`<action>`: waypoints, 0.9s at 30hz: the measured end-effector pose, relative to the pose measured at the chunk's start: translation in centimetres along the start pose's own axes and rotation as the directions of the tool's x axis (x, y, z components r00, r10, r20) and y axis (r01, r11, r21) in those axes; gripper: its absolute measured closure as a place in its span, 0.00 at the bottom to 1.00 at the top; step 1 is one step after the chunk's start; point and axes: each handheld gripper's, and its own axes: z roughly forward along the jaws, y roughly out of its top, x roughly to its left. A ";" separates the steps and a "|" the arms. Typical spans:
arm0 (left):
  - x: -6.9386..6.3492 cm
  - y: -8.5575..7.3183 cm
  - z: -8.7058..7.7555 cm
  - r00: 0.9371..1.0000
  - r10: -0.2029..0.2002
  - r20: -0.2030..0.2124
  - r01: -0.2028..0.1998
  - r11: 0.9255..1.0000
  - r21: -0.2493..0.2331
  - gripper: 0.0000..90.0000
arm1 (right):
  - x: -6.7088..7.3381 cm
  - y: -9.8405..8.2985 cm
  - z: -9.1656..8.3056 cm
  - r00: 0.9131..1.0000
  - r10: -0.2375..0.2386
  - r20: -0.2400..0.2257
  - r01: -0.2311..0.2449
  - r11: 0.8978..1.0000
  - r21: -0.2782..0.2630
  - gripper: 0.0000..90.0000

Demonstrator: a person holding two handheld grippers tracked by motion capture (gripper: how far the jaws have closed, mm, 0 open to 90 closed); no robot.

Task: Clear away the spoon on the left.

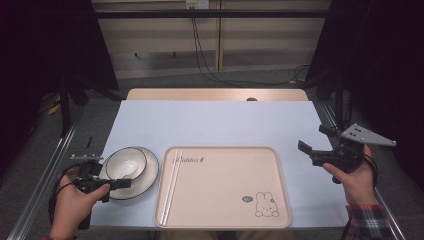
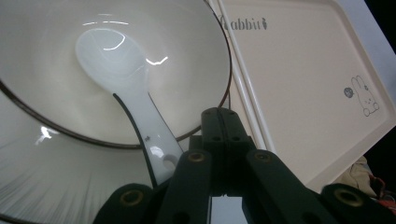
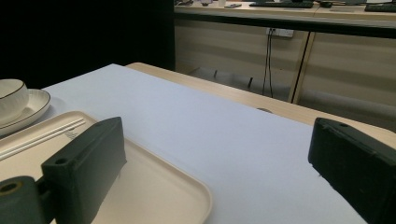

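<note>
Your left gripper (image 1: 120,184) pressed together beside the white spoon (image 2: 122,88) handle in the bowl (image 1: 126,163) on its plate (image 1: 148,175), your right gripper (image 1: 312,141) spread wide over the table's (image 1: 210,122) right edge, beige tray (image 1: 225,200) printed "Rabbit" with a bunny drawing (image 1: 266,205), chopsticks (image 1: 171,185) along its left side.

Your L hand (image 1: 75,200) comes in from the bottom-left corner, forearm angled up and inward, fist wrapped round the handle of the L gripper (image 1: 120,184). Its jaws point right, roughly level, and are pressed together w/ no gap between them; in the left gripper view the two black jaws meet edge to edge at centre. Cable loops off behind your wrist. Your R hand (image 1: 356,179) enters bottom-right, plaid cuff at the wrist, gripping the R gripper (image 1: 312,141) from below. Its jaws point left, spread wide apart w/ nothing between. Grey plate sits on top.
</note>
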 end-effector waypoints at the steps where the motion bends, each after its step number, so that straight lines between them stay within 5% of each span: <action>1: 0.2 -0.1 -0.2 1.000 0.009 -0.010 -0.009 1.000 0.005 1.00 | 0.0 0.0 0.0 1.000 0.001 0.000 -0.001 1.000 0.000 0.04; 27: 1.1 -0.2 -1.6 0.999 -0.015 -0.046 0.015 1.000 -0.008 1.00 | 0.1 0.1 0.0 1.000 -0.004 0.003 0.004 1.000 -0.006 0.04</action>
